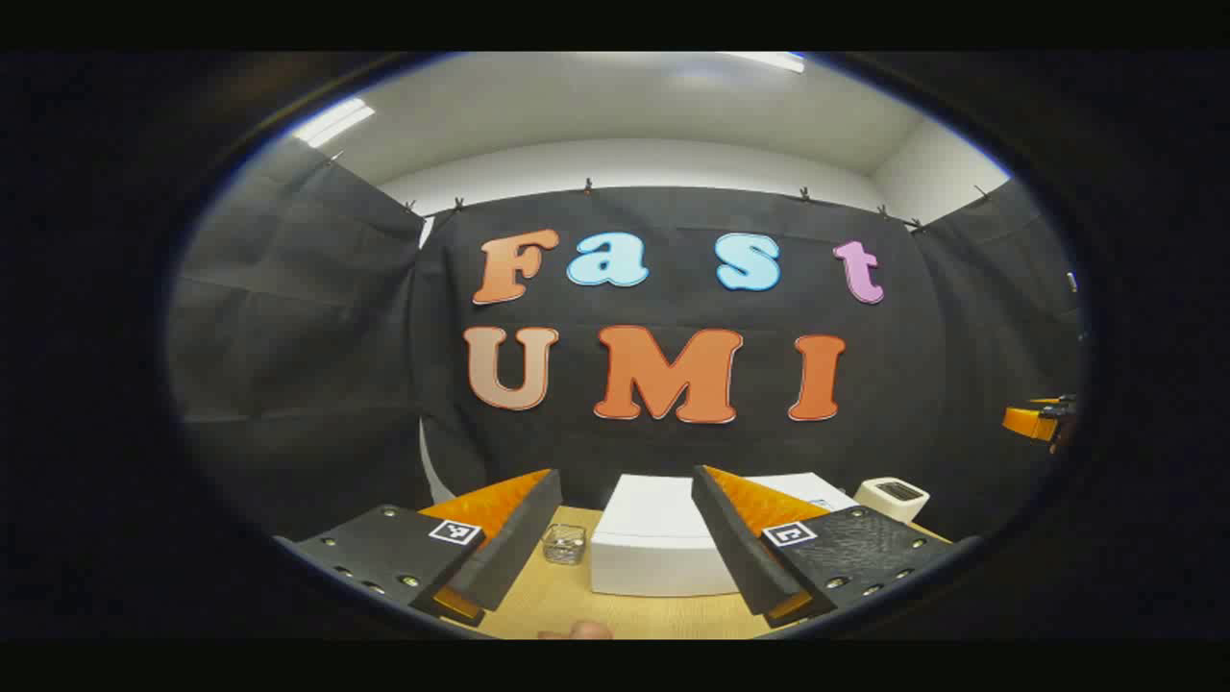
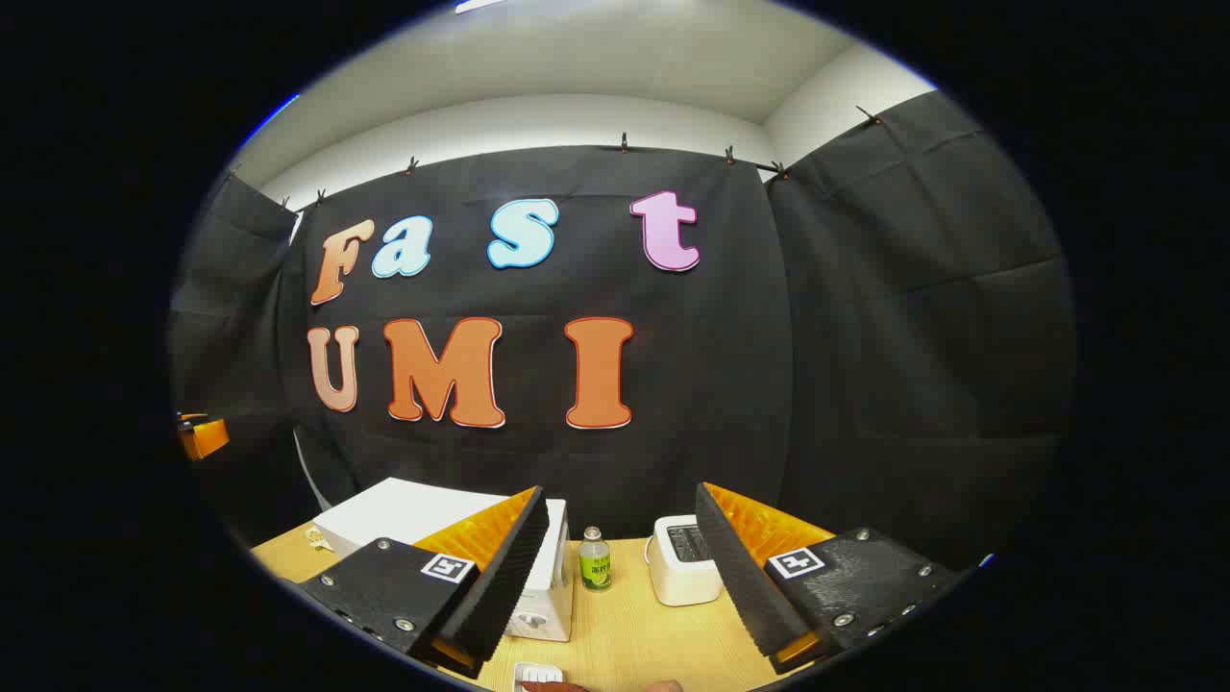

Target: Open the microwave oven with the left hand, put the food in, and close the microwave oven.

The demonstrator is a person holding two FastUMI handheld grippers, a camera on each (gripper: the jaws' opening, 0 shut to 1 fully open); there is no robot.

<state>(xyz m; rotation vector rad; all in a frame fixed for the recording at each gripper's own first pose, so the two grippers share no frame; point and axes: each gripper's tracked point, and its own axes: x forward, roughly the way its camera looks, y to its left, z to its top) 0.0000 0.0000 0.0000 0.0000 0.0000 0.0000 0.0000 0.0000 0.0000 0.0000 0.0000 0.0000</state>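
The white microwave oven (image 1: 653, 553) stands on the wooden table (image 1: 567, 605), straight ahead of my left gripper (image 1: 625, 495). That gripper is open, holds nothing and hangs short of the oven. The oven's front looks flat and closed. In the right gripper view the microwave oven (image 2: 394, 509) sits at the left, partly behind one finger. My right gripper (image 2: 620, 500) is open and holds nothing. A small white dish (image 2: 538, 675) is cut off at the bottom edge; I cannot make out its contents.
A small glass jar (image 1: 564, 543) stands left of the oven. A white toaster (image 2: 680, 572) and a green-labelled bottle (image 2: 595, 559) stand to its right on the table (image 2: 625, 625). Black cloth walls close the booth behind and at both sides.
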